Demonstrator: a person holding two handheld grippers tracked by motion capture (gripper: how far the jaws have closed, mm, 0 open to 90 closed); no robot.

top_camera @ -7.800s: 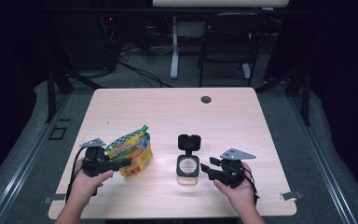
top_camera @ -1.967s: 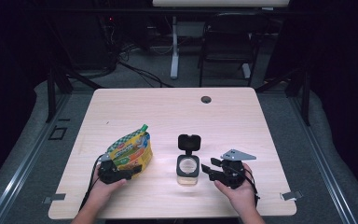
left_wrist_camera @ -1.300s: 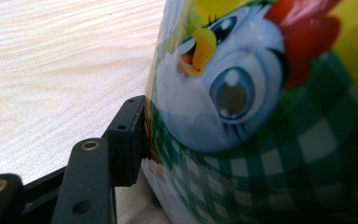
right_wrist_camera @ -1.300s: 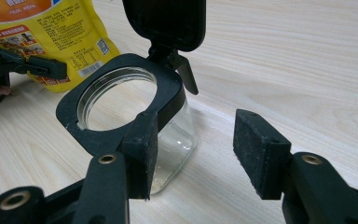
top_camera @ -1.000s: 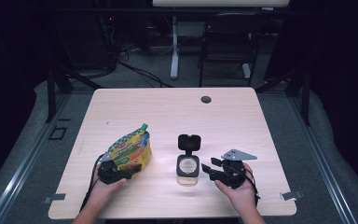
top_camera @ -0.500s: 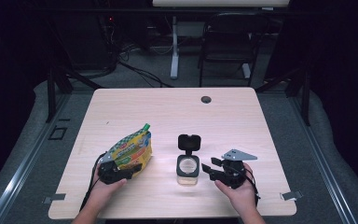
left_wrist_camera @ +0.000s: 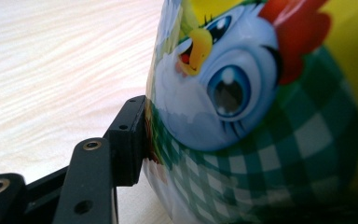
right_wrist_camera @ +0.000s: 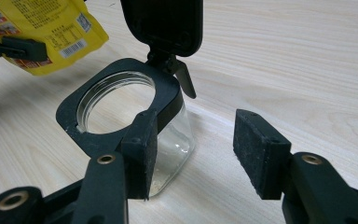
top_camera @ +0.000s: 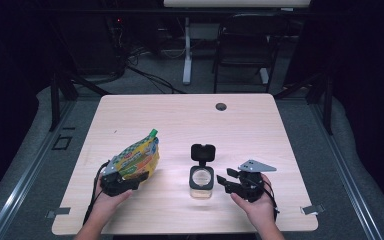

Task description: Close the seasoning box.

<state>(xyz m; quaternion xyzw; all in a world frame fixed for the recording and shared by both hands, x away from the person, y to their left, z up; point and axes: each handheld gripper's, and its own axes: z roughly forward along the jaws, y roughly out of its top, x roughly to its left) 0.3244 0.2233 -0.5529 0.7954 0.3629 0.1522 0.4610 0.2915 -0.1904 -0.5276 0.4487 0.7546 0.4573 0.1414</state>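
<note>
**Left gripper clamps the snack bag, right gripper waits open beside the jar**

In the high view the left gripper (top_camera: 130,178) is at the front left part of the wooden table (top_camera: 260,120), and its jaws are closed on the lower end of the yellow and green snack bag (top_camera: 137,157). The bag is tilted, with its green top corner pointing up and away from the person. In the left gripper view one black pad presses on the bag's printed side (left_wrist_camera: 242,116), where a cartoon bird with a blue eye is drawn.

The glass jar (top_camera: 201,179) stands upright near the middle front of the table, with its black flip lid (top_camera: 203,152) open and raised behind the mouth.

The right gripper (top_camera: 228,182) is just beside the jar on its right. Its jaws are apart and hold nothing; in the right gripper view (right_wrist_camera: 193,156) the left pad is close in front of the jar's glass wall, but I cannot tell if it touches it
</note>
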